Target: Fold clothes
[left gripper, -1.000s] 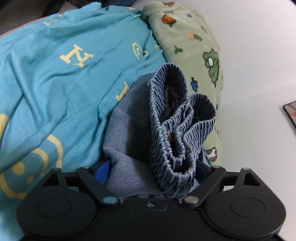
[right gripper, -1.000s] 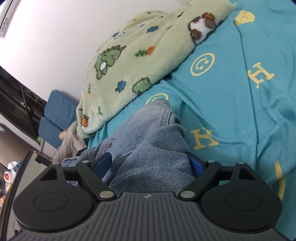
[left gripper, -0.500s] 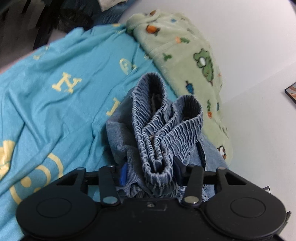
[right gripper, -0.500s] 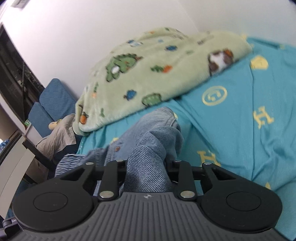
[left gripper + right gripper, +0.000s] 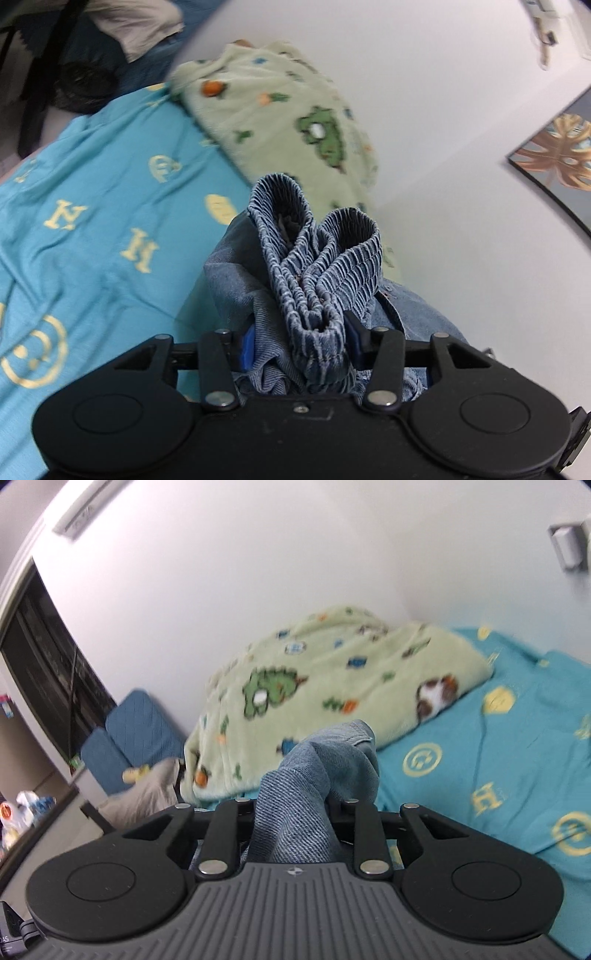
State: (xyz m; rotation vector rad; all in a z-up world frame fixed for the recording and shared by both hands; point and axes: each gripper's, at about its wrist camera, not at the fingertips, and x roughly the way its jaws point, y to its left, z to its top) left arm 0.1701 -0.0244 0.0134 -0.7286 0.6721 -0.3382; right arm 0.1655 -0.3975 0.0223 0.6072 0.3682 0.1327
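Observation:
A pair of blue denim pants hangs bunched above the bed, held at two places. In the left wrist view its ribbed elastic waistband (image 5: 314, 251) stands folded in loops, and my left gripper (image 5: 299, 339) is shut on it with the blue pads pressing both sides. More denim (image 5: 417, 314) sags to the right of the fingers. In the right wrist view a rolled wad of the denim pants (image 5: 325, 760) sticks up between the fingers, and my right gripper (image 5: 291, 812) is shut on it. The rest of the garment is hidden below both grippers.
A teal bed sheet (image 5: 92, 221) (image 5: 498, 775) with yellow letters and smileys covers the bed. A green fleece blanket (image 5: 295, 122) (image 5: 332, 679) lies heaped against the white wall. A framed picture (image 5: 554, 155) hangs on the wall. A blue chair (image 5: 129, 738) stands beyond the bed.
Both grippers went from open around the denim to shut on it, then rose, lifting the pants off the sheet. The bed now looks lower and farther in both views.

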